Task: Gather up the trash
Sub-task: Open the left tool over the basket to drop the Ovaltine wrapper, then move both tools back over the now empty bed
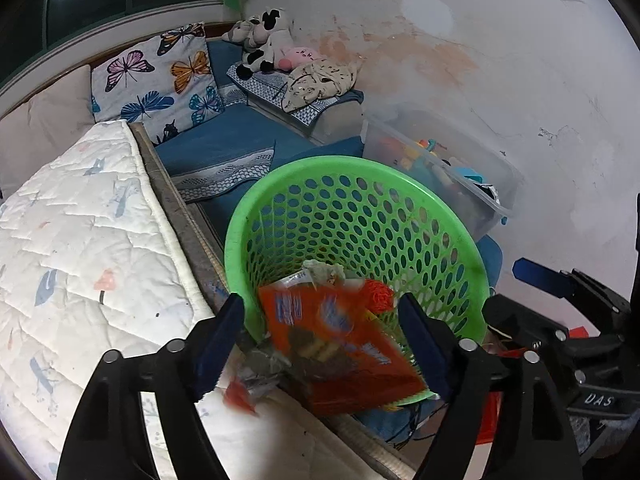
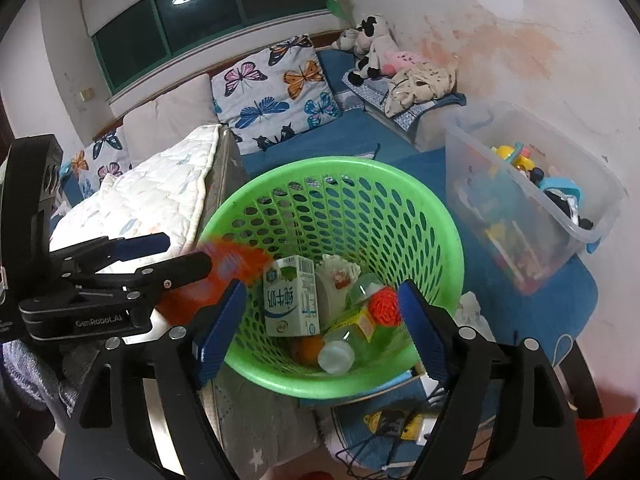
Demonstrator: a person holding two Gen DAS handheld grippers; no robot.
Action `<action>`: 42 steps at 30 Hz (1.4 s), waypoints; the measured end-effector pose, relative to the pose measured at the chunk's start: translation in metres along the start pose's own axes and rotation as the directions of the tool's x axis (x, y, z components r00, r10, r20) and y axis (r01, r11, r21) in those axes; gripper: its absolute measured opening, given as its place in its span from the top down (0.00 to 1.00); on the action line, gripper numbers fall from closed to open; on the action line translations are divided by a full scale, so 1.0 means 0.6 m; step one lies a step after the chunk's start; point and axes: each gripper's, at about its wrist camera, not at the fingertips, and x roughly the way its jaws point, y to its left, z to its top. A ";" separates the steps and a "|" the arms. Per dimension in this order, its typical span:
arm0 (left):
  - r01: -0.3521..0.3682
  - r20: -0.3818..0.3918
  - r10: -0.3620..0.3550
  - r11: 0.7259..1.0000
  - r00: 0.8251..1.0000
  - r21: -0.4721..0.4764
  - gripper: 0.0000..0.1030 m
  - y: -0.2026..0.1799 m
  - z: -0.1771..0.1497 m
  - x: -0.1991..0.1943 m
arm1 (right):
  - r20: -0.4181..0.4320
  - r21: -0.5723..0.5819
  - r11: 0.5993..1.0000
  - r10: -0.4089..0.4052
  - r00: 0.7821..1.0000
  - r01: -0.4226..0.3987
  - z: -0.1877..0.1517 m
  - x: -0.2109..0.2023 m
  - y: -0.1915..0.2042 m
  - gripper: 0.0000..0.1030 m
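A green perforated basket [image 1: 352, 164] [image 2: 340, 164] stands on the floor beside a mattress. My left gripper [image 1: 323, 344] is open at its near rim. A blurred orange box [image 1: 340, 344] lies between the fingers with a gap on its left side, tipping into the basket. Grey and red crumpled scraps [image 1: 252, 376] are blurred just below the left finger. My right gripper [image 2: 323, 330] hangs open over the basket, holding nothing. Under it lie a milk carton [image 2: 290, 296], a clear bottle [image 2: 340, 354], a red mesh ball [image 2: 384, 306] and crumpled paper [image 2: 340, 270].
A white quilted mattress [image 1: 80, 240] [image 2: 160, 184] borders the basket on the left. A clear bin of toys [image 1: 460, 168] [image 2: 532, 200] stands to the right by the stained wall. Butterfly pillows [image 2: 272, 92] and plush toys [image 2: 372, 48] sit behind on blue cushions.
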 end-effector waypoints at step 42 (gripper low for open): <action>-0.147 0.147 0.165 0.981 0.975 -0.127 0.09 0.126 -0.106 -0.180 | -0.006 -0.135 0.989 0.055 0.998 -0.056 -0.057 -0.008 0.142 0.04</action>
